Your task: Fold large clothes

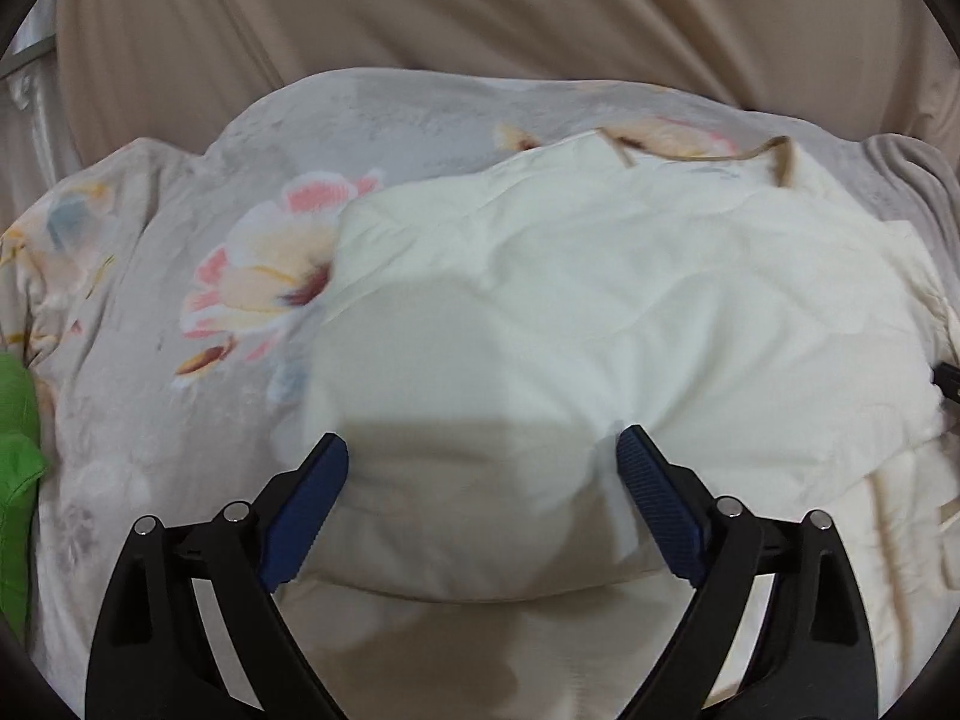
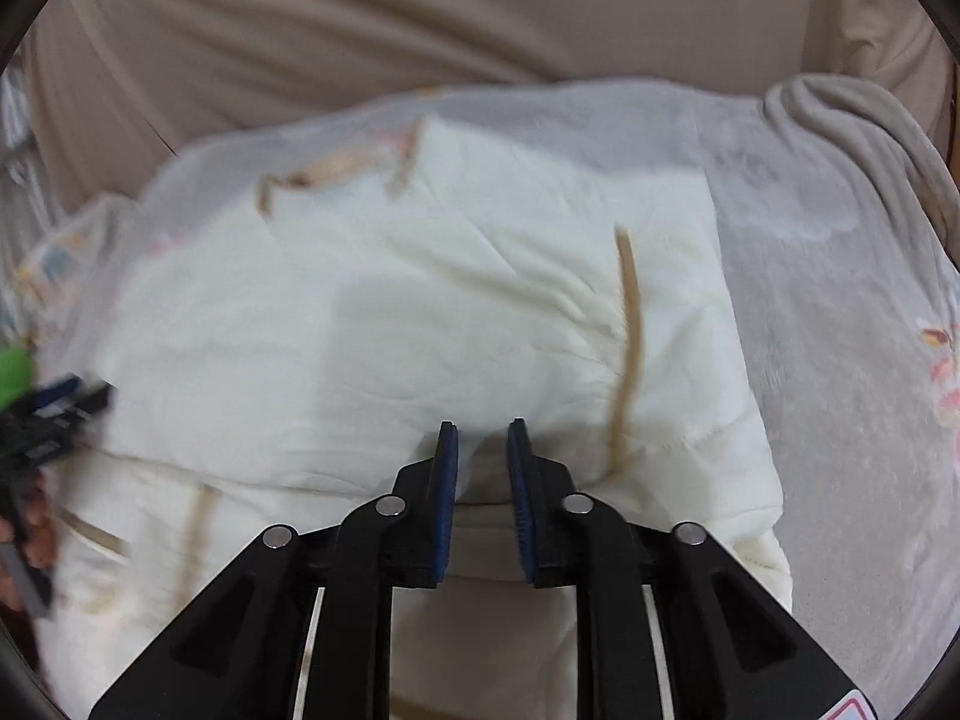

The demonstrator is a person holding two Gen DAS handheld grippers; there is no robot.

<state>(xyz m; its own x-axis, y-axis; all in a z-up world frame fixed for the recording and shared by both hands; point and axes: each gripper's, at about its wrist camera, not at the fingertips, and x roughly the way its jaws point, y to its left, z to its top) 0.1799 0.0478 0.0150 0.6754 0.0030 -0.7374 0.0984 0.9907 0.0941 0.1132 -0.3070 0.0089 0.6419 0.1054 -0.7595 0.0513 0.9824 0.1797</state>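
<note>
A large cream-white garment (image 1: 600, 300) with tan trim lies partly folded on a floral bedspread (image 1: 180, 252). My left gripper (image 1: 483, 444) is open, its blue pads wide apart just above the garment's near folded edge, holding nothing. In the right wrist view the same garment (image 2: 420, 300) fills the middle, with a tan strap (image 2: 627, 348) running down it. My right gripper (image 2: 482, 429) is open with a narrow gap between its pads, over the garment's fold, with no cloth between them. The left gripper shows blurred at that view's left edge (image 2: 54, 408).
A beige curtain or sheet (image 1: 480, 6) hangs behind the bed. A green cloth (image 1: 15, 450) lies at the far left. A grey ribbed blanket (image 2: 840, 138) is bunched at the back right. Floral bedspread lies bare on the right (image 2: 852, 420).
</note>
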